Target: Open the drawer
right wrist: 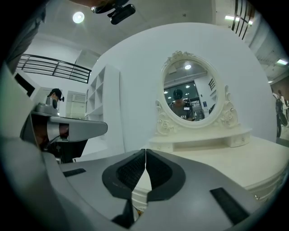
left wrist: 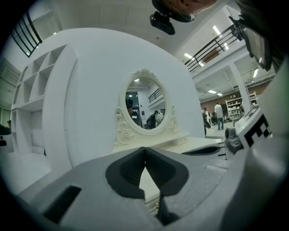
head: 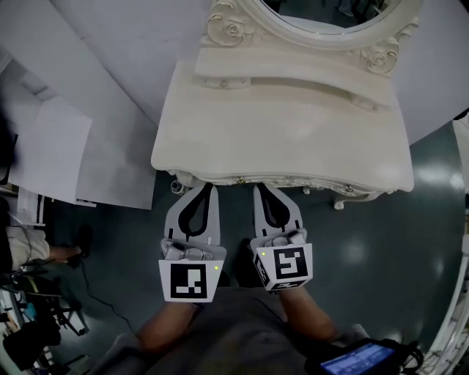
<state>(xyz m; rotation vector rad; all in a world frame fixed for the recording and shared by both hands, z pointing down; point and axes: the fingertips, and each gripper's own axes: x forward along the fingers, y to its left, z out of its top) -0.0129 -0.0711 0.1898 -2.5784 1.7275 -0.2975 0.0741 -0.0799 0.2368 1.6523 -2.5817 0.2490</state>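
A cream vanity table (head: 220, 124) with an oval mirror (head: 322, 18) stands ahead of me. Its drawer front (head: 240, 179) shows only as a thin strip under the tabletop's front edge, with a small brass knob (left wrist: 157, 206) visible between the left jaws. My left gripper (head: 207, 187) and right gripper (head: 261, 189) sit side by side just short of that edge, tips almost under the overhang. Both are shut, jaws pressed together, nothing between them. From the left gripper view (left wrist: 144, 151) and the right gripper view (right wrist: 145, 153) the mirror (right wrist: 189, 97) is straight ahead.
A curved white wall panel (head: 124, 44) backs the table, and white shelving (left wrist: 34, 90) stands to its left. A seated person's leg (head: 33, 249) and cables (head: 95, 293) are at the left on the dark floor. A lit screen (head: 359, 359) is at the bottom right.
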